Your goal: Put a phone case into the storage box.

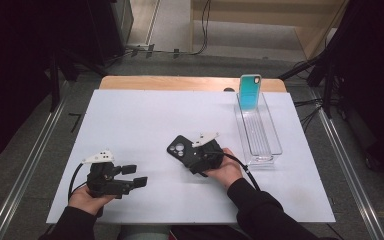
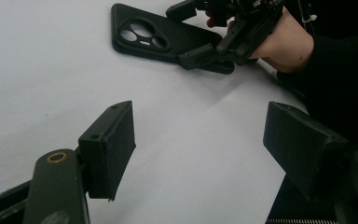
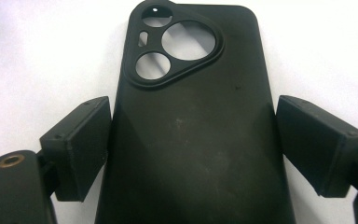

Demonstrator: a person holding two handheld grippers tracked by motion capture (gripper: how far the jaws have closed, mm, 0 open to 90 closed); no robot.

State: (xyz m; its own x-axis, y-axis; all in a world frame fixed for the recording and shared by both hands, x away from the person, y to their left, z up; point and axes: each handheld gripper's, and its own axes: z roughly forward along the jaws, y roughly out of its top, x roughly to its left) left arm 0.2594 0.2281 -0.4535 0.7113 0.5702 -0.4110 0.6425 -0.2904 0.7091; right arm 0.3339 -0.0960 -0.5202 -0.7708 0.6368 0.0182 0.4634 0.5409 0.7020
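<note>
We hold our left gripper (image 1: 130, 176) low over the white table (image 1: 130, 120), jaws spread on nothing. Ahead of it, our right gripper (image 3: 191, 144) straddles a black phone case (image 3: 191, 130) lying back-up, jaws parted beside its long edges. Beyond, a teal phone case (image 1: 250, 91) stands in a clear tray (image 1: 267, 150).

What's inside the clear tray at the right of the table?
A teal phone case stands upright at the far end of the clear tray. The rest of the tray looks empty; the case's lowest edge is blurred behind the tray wall.
</note>
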